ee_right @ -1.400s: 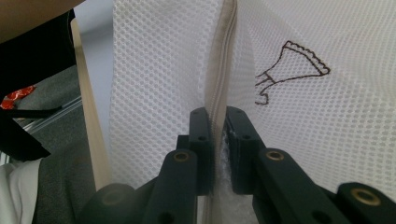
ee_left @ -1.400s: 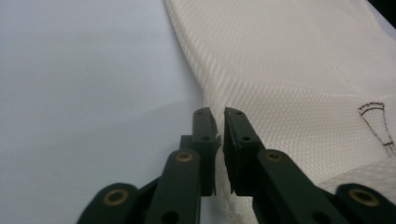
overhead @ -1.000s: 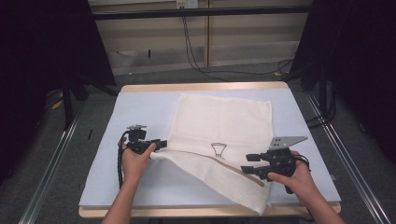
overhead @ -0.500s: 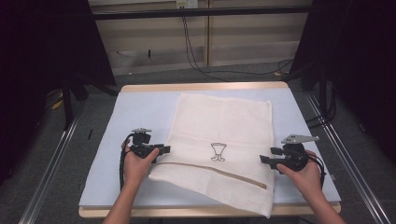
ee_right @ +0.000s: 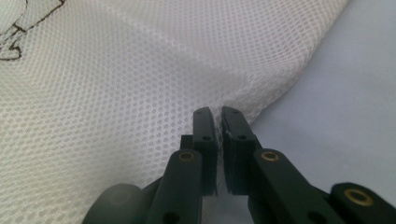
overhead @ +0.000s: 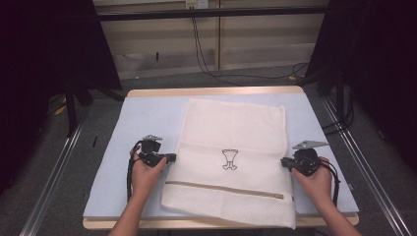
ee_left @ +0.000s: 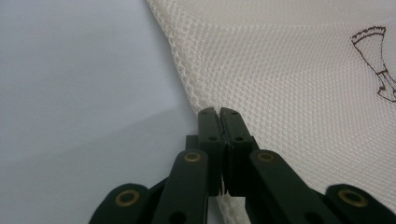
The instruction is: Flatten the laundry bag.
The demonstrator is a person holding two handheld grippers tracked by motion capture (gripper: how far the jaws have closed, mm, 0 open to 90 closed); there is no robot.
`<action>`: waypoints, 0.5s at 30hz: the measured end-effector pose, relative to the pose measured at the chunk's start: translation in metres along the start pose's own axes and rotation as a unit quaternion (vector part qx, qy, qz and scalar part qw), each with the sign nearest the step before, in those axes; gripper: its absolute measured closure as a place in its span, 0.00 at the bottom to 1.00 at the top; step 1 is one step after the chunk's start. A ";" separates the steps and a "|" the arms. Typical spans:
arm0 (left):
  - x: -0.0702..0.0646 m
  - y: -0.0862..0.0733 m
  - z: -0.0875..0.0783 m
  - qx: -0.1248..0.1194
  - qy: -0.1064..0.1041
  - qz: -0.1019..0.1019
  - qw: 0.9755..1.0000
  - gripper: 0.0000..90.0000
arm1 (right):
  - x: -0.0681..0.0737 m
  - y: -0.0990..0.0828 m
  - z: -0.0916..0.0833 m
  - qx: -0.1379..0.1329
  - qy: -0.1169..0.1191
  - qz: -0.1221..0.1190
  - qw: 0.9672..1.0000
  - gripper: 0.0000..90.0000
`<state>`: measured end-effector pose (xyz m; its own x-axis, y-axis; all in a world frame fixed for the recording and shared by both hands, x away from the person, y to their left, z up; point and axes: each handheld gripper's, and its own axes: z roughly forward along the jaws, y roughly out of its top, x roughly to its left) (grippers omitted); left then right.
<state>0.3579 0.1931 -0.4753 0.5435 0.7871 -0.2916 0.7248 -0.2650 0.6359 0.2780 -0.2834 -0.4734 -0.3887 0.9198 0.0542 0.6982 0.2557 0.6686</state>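
Note:
A white mesh bag (overhead: 236, 142) with a small dark emblem (overhead: 229, 160) and a zip seam (overhead: 223, 189) lies flat on the pale blue table mat (overhead: 142, 118). My left gripper (overhead: 172, 158) sits at the bag's left edge. In the left gripper view the left gripper (ee_left: 219, 112) has just been closing and is shut on the bag's hem (ee_left: 289, 84). My right gripper (overhead: 284, 162) is at the bag's right edge. In the right gripper view the right gripper (ee_right: 218, 112) has just been closing, and a pinch of mesh (ee_right: 116, 93) is caught between the pads.
The mat lies on a wooden table whose edge (overhead: 211, 91) shows at the back. Metal rails (overhead: 54, 172) run along the floor on both sides, and cables (overhead: 206, 54) trail behind the table. Bare mat lies to the left of the bag.
The bag's lower part, bunched on a slant a second ago, now lies spread flat. The right gripper moved right to the bag's edge. Both grippers' jaws went from apart to shut.

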 end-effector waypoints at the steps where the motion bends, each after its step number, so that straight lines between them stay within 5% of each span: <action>1: 0.001 0.000 -0.001 -0.009 0.004 -0.011 1.000 0.99 | 0.000 0.003 0.001 -0.005 -0.002 0.000 1.000 0.96; 9: 0.014 -0.004 -0.010 -0.029 0.029 -0.024 0.999 0.98 | 0.001 0.034 0.022 -0.017 0.000 0.000 1.000 0.96; 15: 0.019 -0.007 -0.012 -0.031 0.024 -0.029 0.999 0.98 | -0.002 0.043 0.036 -0.016 -0.002 0.010 1.000 0.95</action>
<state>0.3581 0.2168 -0.4764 0.4786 0.8268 -0.2955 0.7263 -0.1837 0.6624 0.3301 -0.2632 -0.4716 -0.3724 0.9257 0.0659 0.6862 0.2269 0.6911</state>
